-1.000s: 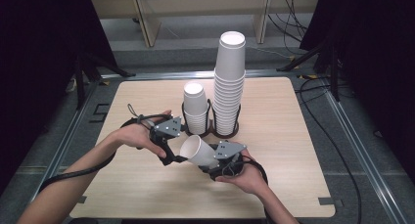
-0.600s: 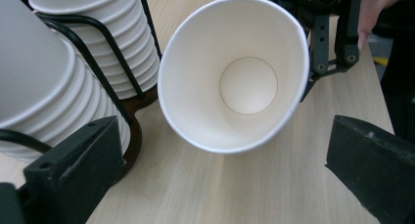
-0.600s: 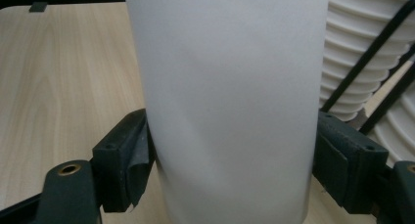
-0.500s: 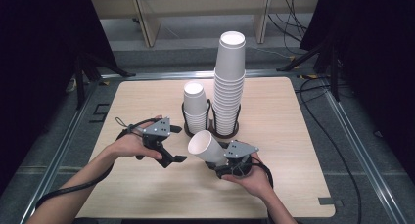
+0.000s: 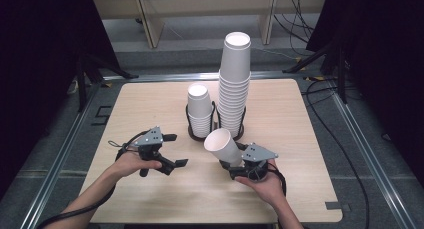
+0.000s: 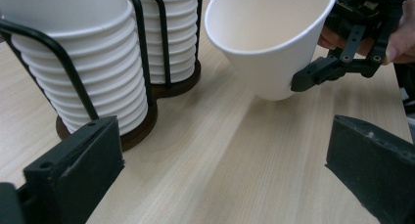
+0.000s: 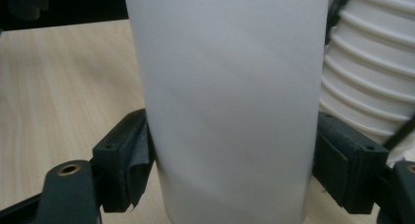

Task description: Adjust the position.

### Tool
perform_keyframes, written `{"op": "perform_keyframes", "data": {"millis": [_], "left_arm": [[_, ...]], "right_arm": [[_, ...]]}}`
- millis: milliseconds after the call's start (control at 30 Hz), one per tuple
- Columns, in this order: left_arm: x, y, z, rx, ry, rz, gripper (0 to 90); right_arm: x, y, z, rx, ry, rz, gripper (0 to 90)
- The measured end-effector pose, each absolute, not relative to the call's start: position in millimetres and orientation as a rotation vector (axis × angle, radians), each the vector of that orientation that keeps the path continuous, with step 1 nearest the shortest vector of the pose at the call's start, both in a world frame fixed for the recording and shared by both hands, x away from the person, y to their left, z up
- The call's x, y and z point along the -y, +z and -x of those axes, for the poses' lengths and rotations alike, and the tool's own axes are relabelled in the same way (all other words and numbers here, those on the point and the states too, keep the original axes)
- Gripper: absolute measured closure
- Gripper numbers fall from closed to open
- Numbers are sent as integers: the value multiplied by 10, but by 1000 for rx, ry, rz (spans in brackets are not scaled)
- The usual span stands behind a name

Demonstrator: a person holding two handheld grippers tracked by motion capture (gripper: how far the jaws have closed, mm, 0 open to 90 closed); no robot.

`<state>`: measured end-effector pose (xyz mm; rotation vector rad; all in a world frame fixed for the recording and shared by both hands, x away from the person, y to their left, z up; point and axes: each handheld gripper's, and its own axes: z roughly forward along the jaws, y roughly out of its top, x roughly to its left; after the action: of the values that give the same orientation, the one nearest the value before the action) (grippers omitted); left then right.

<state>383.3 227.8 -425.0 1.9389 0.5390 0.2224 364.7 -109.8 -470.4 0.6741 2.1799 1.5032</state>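
A single white paper cup [image 5: 223, 146] is tilted with its mouth up and to the left, and my right gripper [image 5: 235, 161] is shut on its lower part. In the right gripper view the cup [image 7: 230, 101] is squeezed between both pads [image 7: 122, 160]. My left gripper [image 5: 175, 150] is open and holds nothing, low over the table to the left of the cup. The left gripper view looks between its spread jaws at the cup [image 6: 269, 43] and the right gripper's fingertip [image 6: 313, 77] on it.
A black wire holder [image 5: 190, 120] on dark round bases stands mid-table. It carries a short stack of cups [image 5: 199, 109] and a tall stack [image 5: 234, 84], just behind the held cup. The light wooden table [image 5: 310, 139] has bare room on both sides.
The left gripper has drawn back from the cup and sunk toward the table. The right hand has carried the cup a little to the right, nearer the holder.
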Motion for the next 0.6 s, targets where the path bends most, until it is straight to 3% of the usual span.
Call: {"op": "perform_keyframes", "data": {"millis": [300,367,600], "left_arm": [[-2488,-4458,-3754,-647,304,-1865,0],[-2562,-4500,-3769,-654,386,-1863,0],[-2680,-4688,-3761,-775,394,-1795,0]], "right_arm": [[1375,-4722,-3621,-2085,1494,-774,227],[1448,-4737,-3617,-2064,1497,-811,227],[1709,-4766,-3627,-1988,1475,-887,227]]}}
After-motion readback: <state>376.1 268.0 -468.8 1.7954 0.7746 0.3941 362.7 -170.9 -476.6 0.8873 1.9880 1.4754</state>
